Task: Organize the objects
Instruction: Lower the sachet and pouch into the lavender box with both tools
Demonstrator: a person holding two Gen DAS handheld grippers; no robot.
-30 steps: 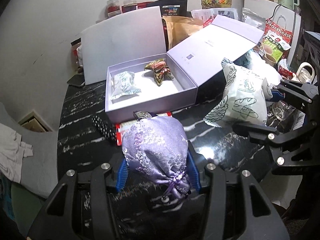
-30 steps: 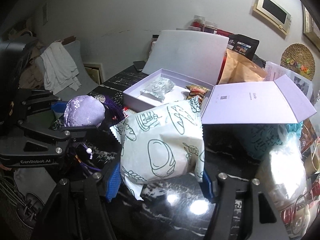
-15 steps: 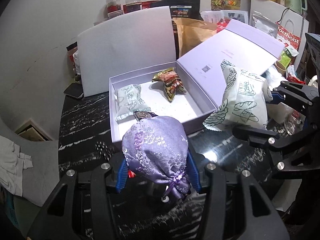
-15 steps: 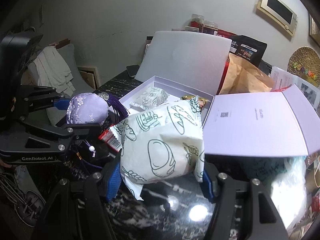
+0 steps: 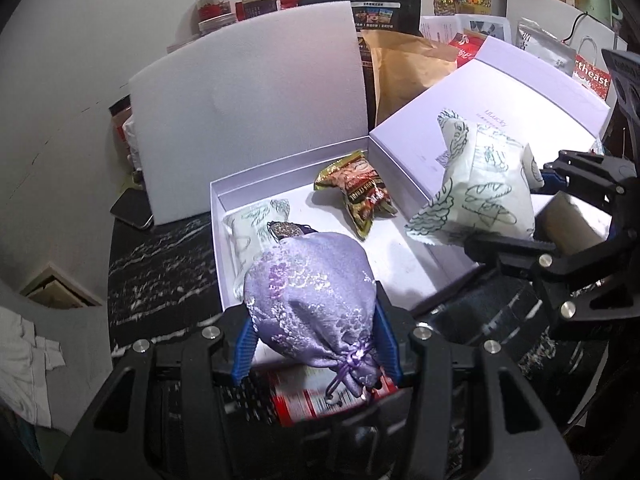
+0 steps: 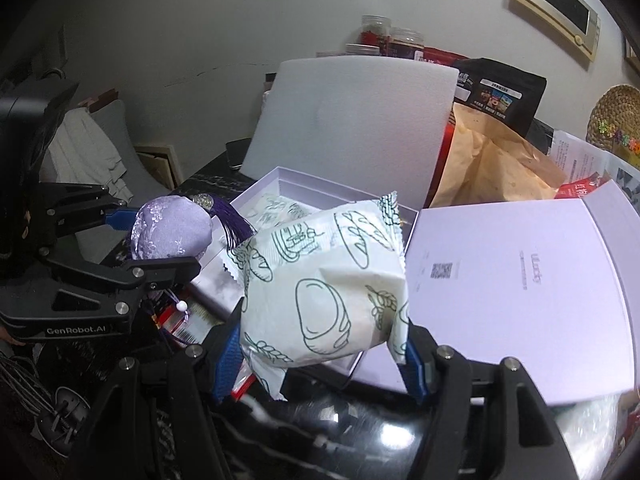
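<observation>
A purple pouch (image 5: 312, 296) is pinched by the left gripper (image 5: 314, 344) over the near edge of the open box (image 5: 404, 272). A white snack bag (image 6: 324, 292) is pinched by the right gripper (image 6: 320, 356), just beside the box lid (image 6: 520, 280).

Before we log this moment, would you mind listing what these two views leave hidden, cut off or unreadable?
- Red printed packet: left wrist view, blurred and mostly covered by the lilac brocade drawstring pouch.
- Pale snack packet in the open lavender gift box: left view, half hidden behind the pouch.
- Brown-and-gold snack packet: right view, hidden by the white bread-print packet.
- Small print inside the box lid: too small to read.
</observation>
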